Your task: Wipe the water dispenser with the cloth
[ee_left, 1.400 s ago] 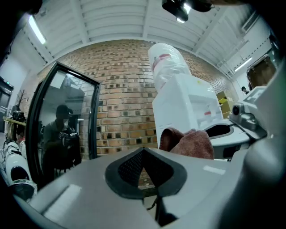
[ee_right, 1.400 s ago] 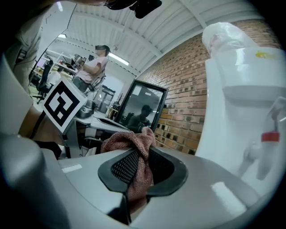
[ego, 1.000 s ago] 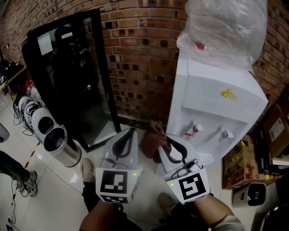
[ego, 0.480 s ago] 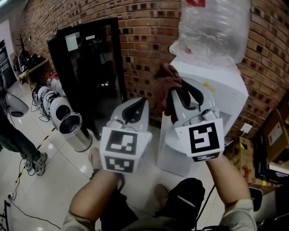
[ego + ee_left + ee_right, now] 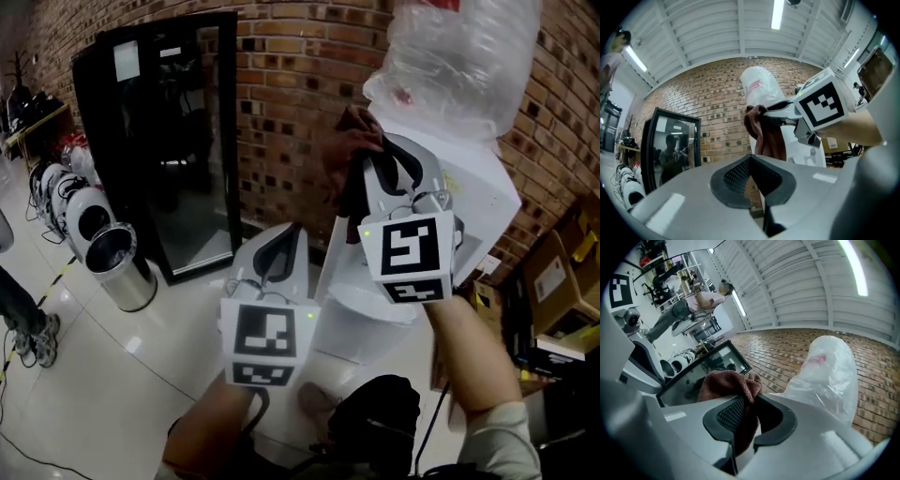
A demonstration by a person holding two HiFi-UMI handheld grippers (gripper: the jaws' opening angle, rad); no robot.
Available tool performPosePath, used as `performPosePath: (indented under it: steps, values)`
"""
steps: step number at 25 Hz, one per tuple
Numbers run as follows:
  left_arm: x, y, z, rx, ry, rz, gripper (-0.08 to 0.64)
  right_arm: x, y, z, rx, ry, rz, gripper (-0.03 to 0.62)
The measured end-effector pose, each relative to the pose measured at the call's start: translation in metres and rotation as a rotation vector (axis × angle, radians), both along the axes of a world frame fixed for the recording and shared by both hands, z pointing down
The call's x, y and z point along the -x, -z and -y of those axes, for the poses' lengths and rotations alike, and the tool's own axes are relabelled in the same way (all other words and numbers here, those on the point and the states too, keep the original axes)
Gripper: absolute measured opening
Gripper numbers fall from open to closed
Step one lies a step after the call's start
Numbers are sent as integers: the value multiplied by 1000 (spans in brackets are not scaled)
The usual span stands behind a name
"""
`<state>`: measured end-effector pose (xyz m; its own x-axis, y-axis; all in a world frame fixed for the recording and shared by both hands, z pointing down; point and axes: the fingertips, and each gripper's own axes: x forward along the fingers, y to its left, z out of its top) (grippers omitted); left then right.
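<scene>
My right tool (image 5: 367, 173) is clamped on the brown cloth (image 5: 345, 150), which bunches over its tips and hangs down between the pads. The top of the white water dispenser (image 5: 486, 202) is just ahead and to its right. My left tool (image 5: 281, 246) sits lower and to the left, jaws pressed together on nothing, with the dispenser just beyond its tips.

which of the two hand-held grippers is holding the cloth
The right hand-held gripper, the higher one by the white water dispenser: its jaws pinch the reddish-brown cloth. The left hand-held gripper has nothing between its jaws.
</scene>
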<state>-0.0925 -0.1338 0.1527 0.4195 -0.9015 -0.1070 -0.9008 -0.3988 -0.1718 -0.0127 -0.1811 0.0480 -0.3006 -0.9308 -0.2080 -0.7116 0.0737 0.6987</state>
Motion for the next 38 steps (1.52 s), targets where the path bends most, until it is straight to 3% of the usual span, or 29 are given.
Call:
performPosePath:
  steps: [12,15,18,26,33,38]
  values:
    - [-4,-29,-5,38,-52,2,0,-39,4,4,-34,-165,15,74]
    - [-26,-49,-3,64,-75,14,0,-68,11,-9,-61,-193,61,74]
    - [-60,-52,-4,77,-138,-39,0,-104,13,-26,-94,-220,110,74]
    - [-132,-64,-14,68,-202,-20,0,-206,18,-64,-154,-303,178,74]
    - [-157,-78,-21,92,-211,-16,0,-269,0,-85,-134,-372,254,74]
    - [-159,-82,-24,99,-204,-18,0,-292,-16,-83,-79,-391,291,74]
